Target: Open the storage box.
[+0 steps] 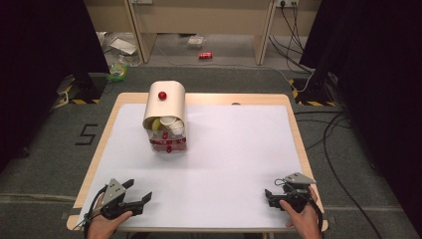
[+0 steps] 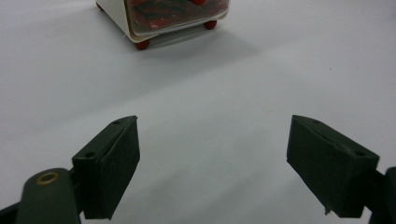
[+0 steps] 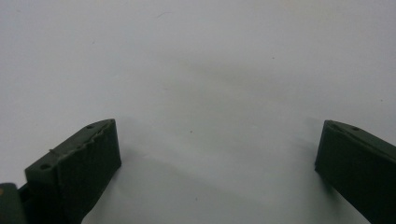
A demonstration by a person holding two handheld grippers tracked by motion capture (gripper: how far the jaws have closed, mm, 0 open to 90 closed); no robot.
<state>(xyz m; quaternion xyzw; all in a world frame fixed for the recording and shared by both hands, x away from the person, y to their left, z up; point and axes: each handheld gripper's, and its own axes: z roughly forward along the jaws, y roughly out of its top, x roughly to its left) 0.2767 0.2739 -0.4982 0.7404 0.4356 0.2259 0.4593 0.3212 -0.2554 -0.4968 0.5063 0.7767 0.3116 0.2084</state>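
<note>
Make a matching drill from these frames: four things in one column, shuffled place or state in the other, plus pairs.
Things:
1. left gripper
2. right gripper
3. white container
4. red can

Places or states:
A. on the floor beyond the table
B. near right corner, jaws open
C. far left part of the white sheet
D. near left corner, jaws open

Pairs: 1-D, 2-B, 3-C, 4-A

grey carpet floor [image 1: 45, 164] | wood desk [image 1: 199, 20] behind | dark curtains [image 1: 40, 45]
</note>
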